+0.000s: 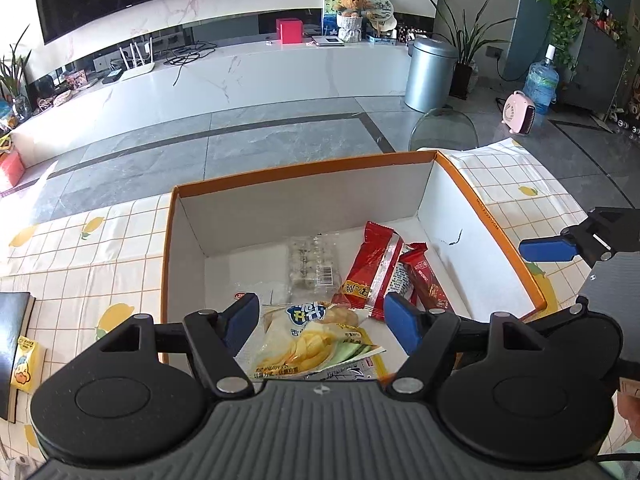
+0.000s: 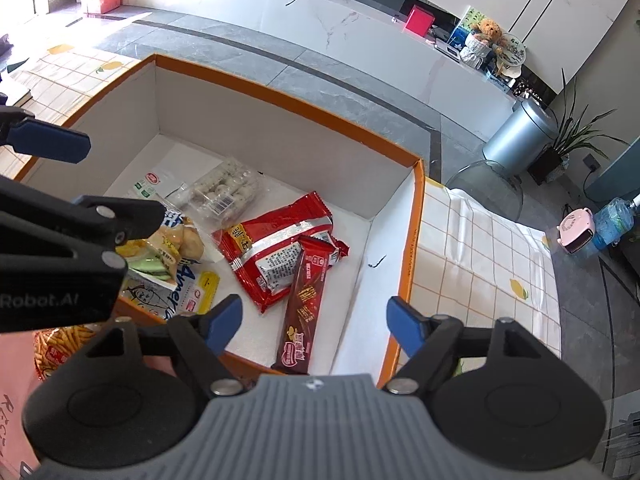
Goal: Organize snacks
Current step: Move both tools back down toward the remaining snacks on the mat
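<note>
An orange-rimmed white box [image 1: 304,168] [image 2: 280,94] stands on the table. It holds a yellow chip bag [image 1: 310,346] [image 2: 176,244], a clear pack of white balls [image 1: 314,262] [image 2: 224,190], a red packet [image 1: 372,270] [image 2: 276,256] and a brown wafer bar [image 1: 426,284] [image 2: 304,308]. My left gripper [image 1: 322,320] is open and empty, just above the chip bag at the box's near edge. My right gripper [image 2: 314,322] is open and empty over the wafer bar's near end. Each gripper shows in the other's view.
A checked lemon-print tablecloth [image 1: 100,248] [image 2: 492,264] covers the table. A small yellow packet [image 1: 24,364] and a black book [image 1: 12,320] lie at the left. A bag of fries-like sticks [image 2: 60,350] lies outside the box, near its front left corner. A glass chair back [image 1: 444,128] stands behind the table.
</note>
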### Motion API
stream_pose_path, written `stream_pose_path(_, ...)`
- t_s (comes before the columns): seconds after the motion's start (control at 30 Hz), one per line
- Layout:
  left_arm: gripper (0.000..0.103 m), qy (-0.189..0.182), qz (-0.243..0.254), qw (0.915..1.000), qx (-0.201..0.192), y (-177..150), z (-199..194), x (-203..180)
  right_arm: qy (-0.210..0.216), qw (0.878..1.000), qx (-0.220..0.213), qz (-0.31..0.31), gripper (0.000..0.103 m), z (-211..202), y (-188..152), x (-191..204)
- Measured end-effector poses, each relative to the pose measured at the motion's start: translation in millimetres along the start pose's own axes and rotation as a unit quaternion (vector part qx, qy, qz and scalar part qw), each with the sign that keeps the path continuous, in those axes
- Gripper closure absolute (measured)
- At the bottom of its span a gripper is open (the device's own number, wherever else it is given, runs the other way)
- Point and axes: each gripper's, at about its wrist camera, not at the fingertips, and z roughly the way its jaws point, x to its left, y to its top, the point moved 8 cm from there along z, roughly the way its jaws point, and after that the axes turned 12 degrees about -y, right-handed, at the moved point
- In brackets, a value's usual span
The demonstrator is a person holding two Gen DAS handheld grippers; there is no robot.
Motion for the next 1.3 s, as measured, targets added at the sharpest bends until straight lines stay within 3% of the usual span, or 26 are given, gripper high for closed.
stream_pose_path(0.23,0.019,0.0,-0.002,0.9995,-0.03,-11,-31,-7,0.011,0.998,-0.045,0.047,0.023,-39,-11,-10)
stream_pose_path(0.33,0.019,-0.001,-0.004,0.999,-0.045,-19,-43,-11,0.017,0.995,-0.066,0.075,0.016,-55,-21,-14)
stream_pose_path(0.57,0.019,-0.002,-0.009,0.9982,-0.06,-48,-57,-20,0.02,0.986,-0.104,0.126,0.016,-81,-60,-17)
stream_pose_path(0.8,0.019,-0.032,-0.025,0.9977,-0.055,-85,-58,-29,0.025,0.978,-0.101,0.18,0.016,-87,-108,-8)
stream_pose_path(1.0,0.02,-0.048,-0.036,0.9969,-0.05,-113,-53,-33,0.019,0.977,-0.108,0.182,0.016,-81,-143,7)
stream_pose_path(1.3,0.036,-0.043,-0.051,0.9966,-0.049,-136,-46,-25,0.039,0.975,-0.107,0.192,0.017,-64,-165,20)
